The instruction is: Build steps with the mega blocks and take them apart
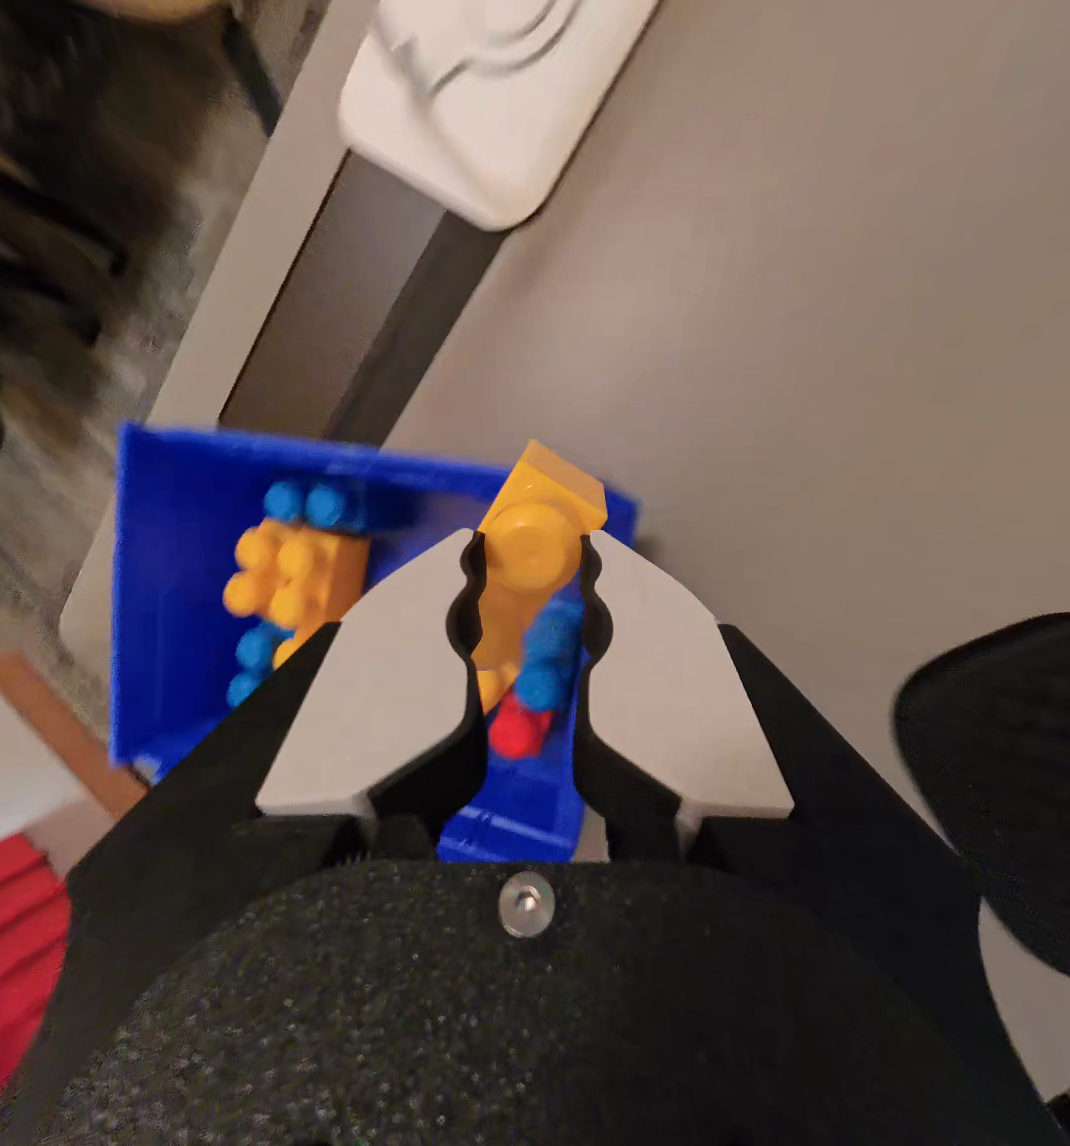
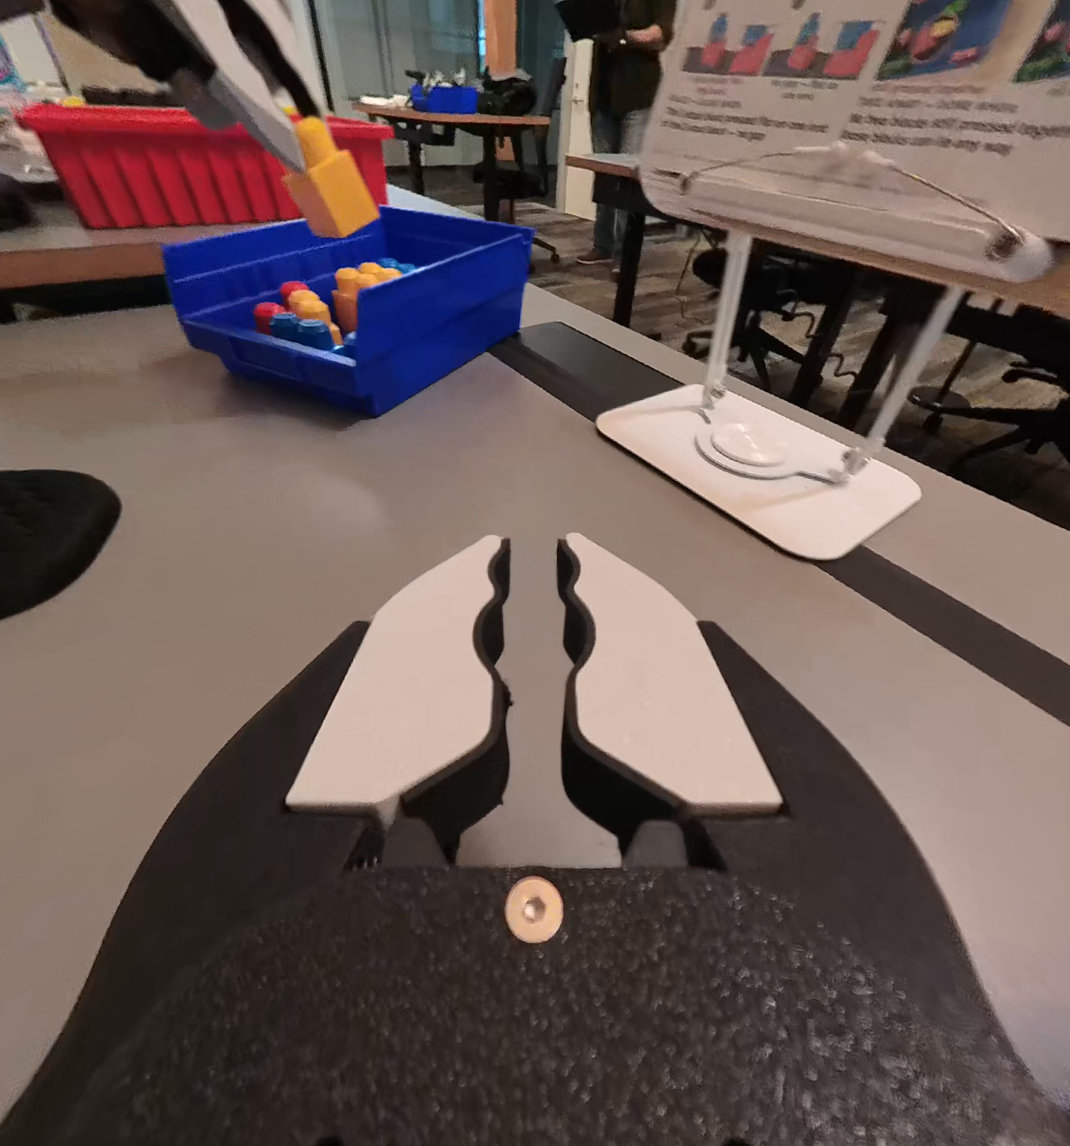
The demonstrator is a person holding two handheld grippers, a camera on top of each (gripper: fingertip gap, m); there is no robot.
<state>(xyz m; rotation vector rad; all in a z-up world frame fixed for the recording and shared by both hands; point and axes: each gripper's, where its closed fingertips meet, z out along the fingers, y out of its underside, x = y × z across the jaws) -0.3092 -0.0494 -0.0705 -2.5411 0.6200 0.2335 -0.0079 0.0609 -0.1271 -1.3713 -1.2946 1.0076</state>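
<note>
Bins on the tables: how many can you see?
2. A blue bin of blocks sits on the near grey table. A red bin sits on the table behind it. More may be hidden or too blurry in the far room.

A single-stud yellow block (image 1: 529, 552) is hanging in the air above the blue bin (image 1: 166, 558), tilted, with its stud pinched between the fingers (image 1: 396, 651) of the left gripper (image 1: 531, 546) and its square base pointing down toward the bin. The other mega blocks (image 2: 327, 304), yellow, blue and red, are lying loosely heaped inside that open-topped bin, most with studs facing up. The bin is sitting on the grey tabletop (image 2: 272, 496) near its far edge.
</note>
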